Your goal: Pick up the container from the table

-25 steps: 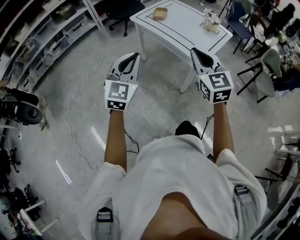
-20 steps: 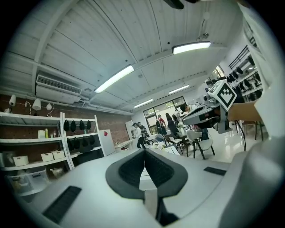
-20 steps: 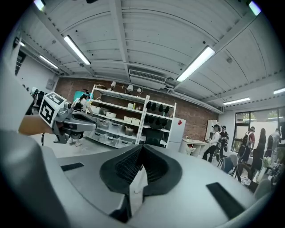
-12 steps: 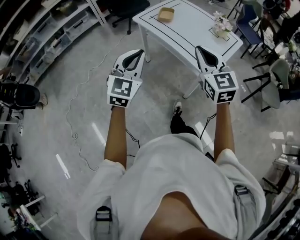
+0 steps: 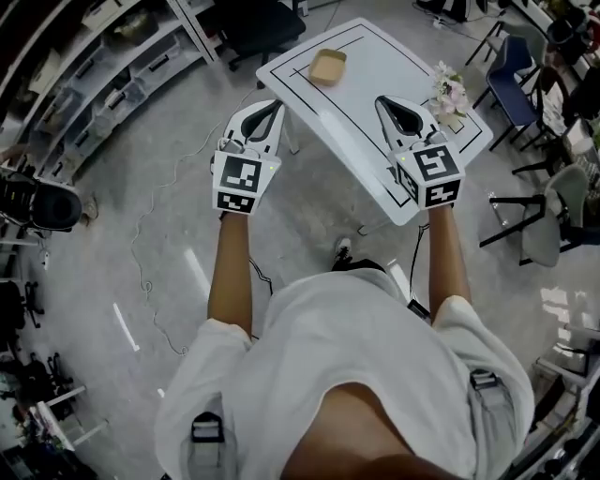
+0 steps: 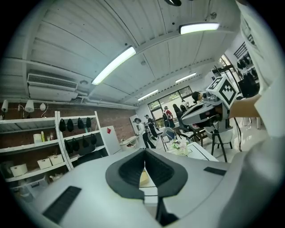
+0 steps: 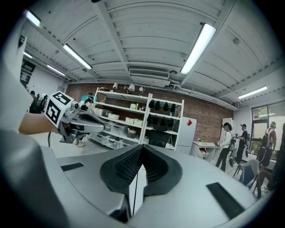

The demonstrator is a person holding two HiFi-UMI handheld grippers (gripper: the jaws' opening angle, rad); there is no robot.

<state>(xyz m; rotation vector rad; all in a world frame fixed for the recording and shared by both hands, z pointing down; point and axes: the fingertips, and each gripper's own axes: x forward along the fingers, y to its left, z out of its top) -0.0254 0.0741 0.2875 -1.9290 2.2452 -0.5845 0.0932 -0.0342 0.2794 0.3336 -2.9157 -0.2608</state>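
Note:
A shallow tan container (image 5: 327, 66) sits near the far left end of the white table (image 5: 375, 70), inside a black outline. My left gripper (image 5: 265, 114) hangs over the table's near left corner, shut and empty, a short way short of the container. In the left gripper view a sliver of the container (image 6: 143, 178) shows behind the shut jaws of the left gripper (image 6: 144, 153). My right gripper (image 5: 398, 106) is over the table's near right part, also shut and empty; the right gripper (image 7: 141, 149) faces the shelves.
A small pot of flowers (image 5: 450, 94) stands at the table's right end. Chairs (image 5: 530, 202) crowd the right side, a black office chair (image 5: 253, 19) stands behind the table, shelving (image 5: 103, 66) lines the left, and a cable (image 5: 150, 272) lies on the floor.
The table has come nearer and now lies under both grippers. Both grippers stay shut and level as before.

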